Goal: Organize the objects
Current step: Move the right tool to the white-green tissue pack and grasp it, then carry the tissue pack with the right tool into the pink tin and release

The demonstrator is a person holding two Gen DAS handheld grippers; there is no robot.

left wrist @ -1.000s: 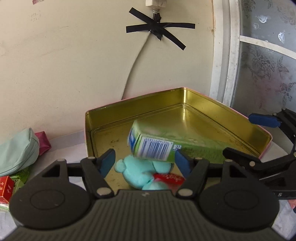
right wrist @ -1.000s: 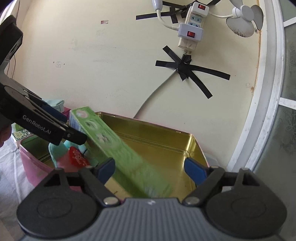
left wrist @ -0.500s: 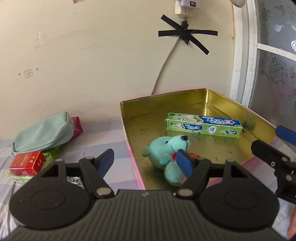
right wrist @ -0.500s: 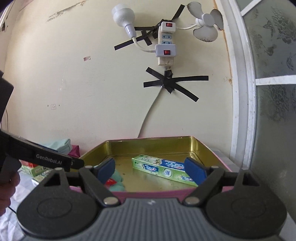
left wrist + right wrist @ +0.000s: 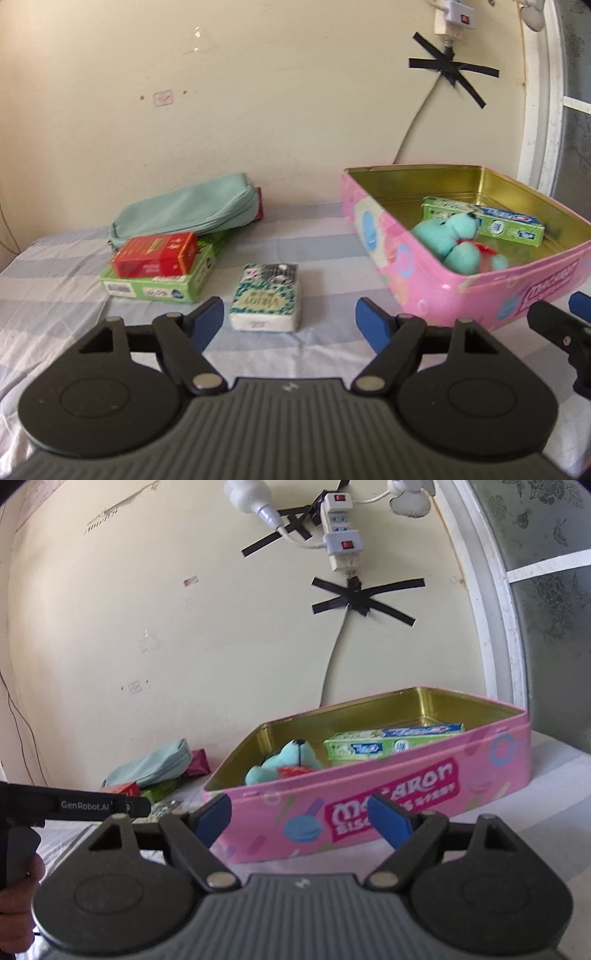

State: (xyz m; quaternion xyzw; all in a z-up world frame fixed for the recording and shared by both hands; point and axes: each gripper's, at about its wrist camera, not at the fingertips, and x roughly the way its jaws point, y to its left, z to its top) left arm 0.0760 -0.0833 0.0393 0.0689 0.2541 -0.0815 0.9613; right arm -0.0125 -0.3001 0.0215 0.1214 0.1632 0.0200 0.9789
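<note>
A: Striped cloth (image 5: pixel 74 295) against a cream wall. What's packed?

B: Toothpaste box (image 5: pixel 484 225) and teal plush (image 5: pixel 450 240) lie inside the pink tin (image 5: pixel 480 284), at two o'clock.

A: Tongs?

B: Left gripper (image 5: pixel 290 321) and right gripper (image 5: pixel 301 818) both spread, empty. The tissue pack (image 5: pixel 266 295) at twelve o'clock looks next, probably.

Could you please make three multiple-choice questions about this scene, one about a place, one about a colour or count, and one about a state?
1. Where does the toothpaste box lie?
A. inside the pink tin
B. on the red box
C. between the left gripper's fingers

2. How many things lie in the tin?
A. one
B. two
C. four

3. How is the left gripper?
A. shut on the tissue pack
B. open and empty
C. shut on the pouch

Answers:
1 A: the toothpaste box rests on the gold floor of the pink tin.
2 B: only that box and the teal plush toy lie there.
3 B: the left gripper has its fingers apart, with the tissue pack lying free ahead.
</note>
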